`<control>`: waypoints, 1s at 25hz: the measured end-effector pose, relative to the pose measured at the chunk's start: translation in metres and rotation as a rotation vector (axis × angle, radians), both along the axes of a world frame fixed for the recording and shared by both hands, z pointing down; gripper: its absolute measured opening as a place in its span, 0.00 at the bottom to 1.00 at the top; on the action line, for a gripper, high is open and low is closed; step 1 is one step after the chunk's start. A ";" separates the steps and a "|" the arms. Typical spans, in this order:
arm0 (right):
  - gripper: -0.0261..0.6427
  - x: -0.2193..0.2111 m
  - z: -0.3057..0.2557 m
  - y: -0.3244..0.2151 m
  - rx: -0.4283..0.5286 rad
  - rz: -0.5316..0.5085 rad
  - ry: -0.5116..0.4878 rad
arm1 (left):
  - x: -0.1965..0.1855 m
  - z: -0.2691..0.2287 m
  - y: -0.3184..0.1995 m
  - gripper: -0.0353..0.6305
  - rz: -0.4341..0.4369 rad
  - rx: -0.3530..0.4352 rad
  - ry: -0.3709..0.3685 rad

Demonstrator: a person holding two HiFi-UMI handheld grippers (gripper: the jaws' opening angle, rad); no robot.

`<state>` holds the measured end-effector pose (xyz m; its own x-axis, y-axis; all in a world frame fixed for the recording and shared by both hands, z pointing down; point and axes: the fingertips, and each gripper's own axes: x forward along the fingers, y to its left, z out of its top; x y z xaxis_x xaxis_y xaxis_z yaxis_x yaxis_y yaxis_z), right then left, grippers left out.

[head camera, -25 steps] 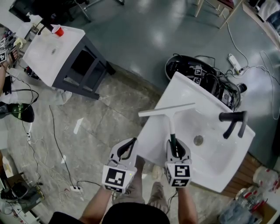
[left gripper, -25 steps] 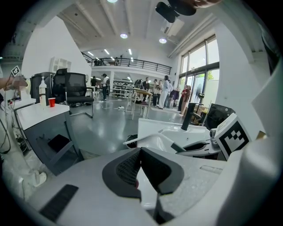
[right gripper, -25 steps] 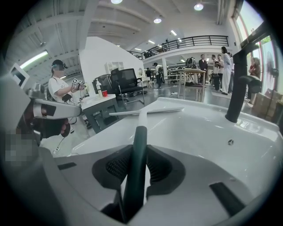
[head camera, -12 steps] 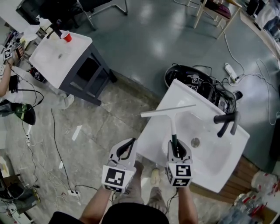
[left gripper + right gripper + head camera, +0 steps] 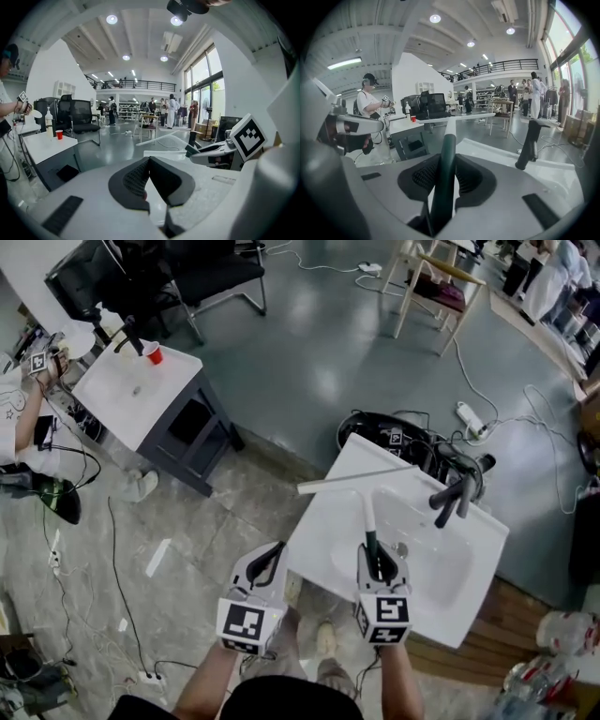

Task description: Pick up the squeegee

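Observation:
The squeegee [image 5: 356,478] has a long white blade and a white shaft that turns into a dark green handle [image 5: 445,159]. My right gripper [image 5: 375,557] is shut on that handle and holds the tool out over the white sink basin [image 5: 459,610], blade crosswise at the far end. In the right gripper view the handle runs straight up between the pads to the blade [image 5: 454,118]. To its left my left gripper [image 5: 278,549] is shut, with nothing in it, over the floor beside the basin. The left gripper view shows its pads [image 5: 136,176] meeting and the blade [image 5: 157,139] off to the right.
A black faucet [image 5: 452,493] stands at the basin's far side. Behind it sits a black bin of cables [image 5: 394,442]. A second white sink on a dark cabinet [image 5: 131,395] carries a red cup [image 5: 154,355]. Cables trail over the floor; a person [image 5: 23,427] sits at far left.
Both grippers have risen. The squeegee has come up with the right gripper, and the sink now lies lower and smaller beneath it.

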<state>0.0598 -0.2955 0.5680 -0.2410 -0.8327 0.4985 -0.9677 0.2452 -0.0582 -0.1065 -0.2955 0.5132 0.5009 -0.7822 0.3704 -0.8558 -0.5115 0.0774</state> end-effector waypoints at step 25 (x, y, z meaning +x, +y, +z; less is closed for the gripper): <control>0.17 0.099 -0.150 0.150 0.267 0.125 -0.024 | 0.085 -0.135 0.118 0.06 0.068 0.226 0.023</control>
